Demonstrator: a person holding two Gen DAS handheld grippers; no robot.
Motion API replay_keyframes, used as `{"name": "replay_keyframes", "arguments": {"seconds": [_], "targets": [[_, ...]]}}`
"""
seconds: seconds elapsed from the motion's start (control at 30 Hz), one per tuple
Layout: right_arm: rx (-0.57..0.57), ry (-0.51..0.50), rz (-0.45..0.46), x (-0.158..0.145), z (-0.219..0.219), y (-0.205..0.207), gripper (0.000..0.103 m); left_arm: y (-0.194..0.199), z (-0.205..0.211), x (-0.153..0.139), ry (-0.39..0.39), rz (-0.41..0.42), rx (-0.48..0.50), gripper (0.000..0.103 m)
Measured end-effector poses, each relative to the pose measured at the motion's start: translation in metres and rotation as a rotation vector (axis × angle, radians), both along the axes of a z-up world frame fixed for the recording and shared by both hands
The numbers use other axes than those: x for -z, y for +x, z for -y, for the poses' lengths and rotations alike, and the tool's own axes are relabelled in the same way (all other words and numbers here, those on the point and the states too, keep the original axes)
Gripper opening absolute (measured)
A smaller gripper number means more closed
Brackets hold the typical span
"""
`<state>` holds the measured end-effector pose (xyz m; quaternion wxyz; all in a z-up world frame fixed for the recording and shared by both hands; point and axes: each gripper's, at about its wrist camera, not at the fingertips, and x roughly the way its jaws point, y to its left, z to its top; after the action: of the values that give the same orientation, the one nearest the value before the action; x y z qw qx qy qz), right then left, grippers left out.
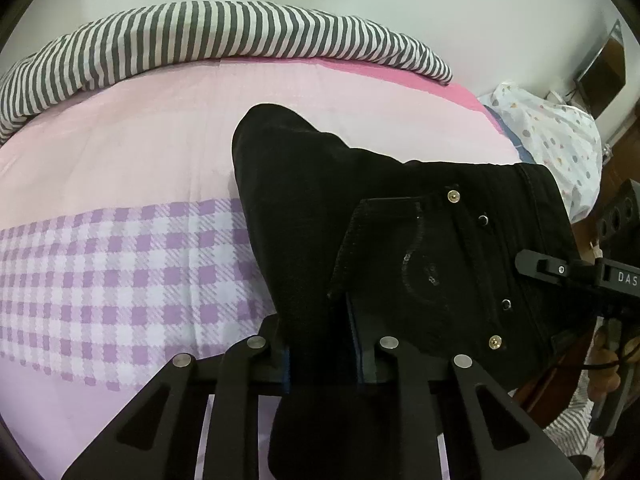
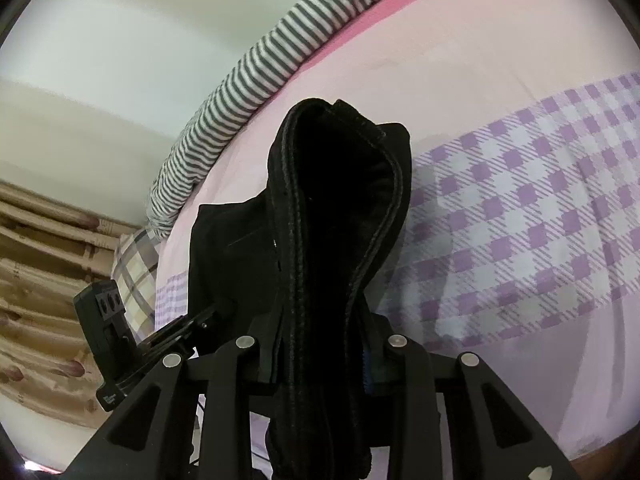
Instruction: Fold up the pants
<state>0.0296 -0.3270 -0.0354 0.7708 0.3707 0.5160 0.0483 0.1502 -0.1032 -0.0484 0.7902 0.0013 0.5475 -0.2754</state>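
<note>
My jaws on both sides are pinched onto black cloth: the left gripper (image 1: 324, 356) clamps a thick fold of the black pants (image 1: 400, 216), fabric bunched between the two fingers and spilling back over the linkage toward the lens. The right gripper (image 2: 320, 344) grips a stacked, seamed edge of the same pants (image 2: 336, 200), several stitched layers standing up between the fingers. Pants held above the bed, draped between my two grips; from the left wrist view the pocket side faces up, showing brass rivets (image 1: 453, 196) and a row of small dark snaps, with one end hanging down toward the sheet. The bedsheet (image 1: 120, 264) below is pale pink with a band of purple-and-white gingham across it. A grey-and-white striped duvet (image 1: 224, 36) lies rolled along the far edge of the bed against the wall. Beyond the bed's right end, a white spotted bundle of cloth (image 1: 560, 136); I cannot tell what it is. From the right wrist view, a plaid pillow (image 2: 134, 268) sits at the bed's far end, beige curtains (image 2: 44, 264) beyond. No containers in either view.
</note>
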Motion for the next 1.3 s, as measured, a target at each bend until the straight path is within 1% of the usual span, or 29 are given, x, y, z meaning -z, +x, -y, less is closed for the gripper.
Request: {"name": "replay_keyframes", "arguments": {"seconds": [0.37,0.6,0.83,1.1,1.3], "targets": [[-0.043,0.007,0.012,-0.016,-0.038,0.008,0.027,-0.011,-0.037,-0.022,0.003,0.037,-0.018,0.019],[-0.101,0.023,0.027,-0.022,-0.078,0.027,0.027,-0.009,-0.079,-0.032,0.017,0.061,-0.070,0.018],[-0.168,0.046,0.046,-0.024,-0.125,0.055,0.027,-0.006,-0.133,-0.032,0.023,0.083,-0.150,0.018],[-0.240,0.088,0.063,-0.020,-0.174,0.101,0.027,0.015,-0.193,-0.024,0.041,0.116,-0.243,0.018],[-0.274,0.110,0.062,-0.011,-0.202,0.136,0.027,0.051,-0.226,-0.032,0.043,0.130,-0.296,0.018]]}}
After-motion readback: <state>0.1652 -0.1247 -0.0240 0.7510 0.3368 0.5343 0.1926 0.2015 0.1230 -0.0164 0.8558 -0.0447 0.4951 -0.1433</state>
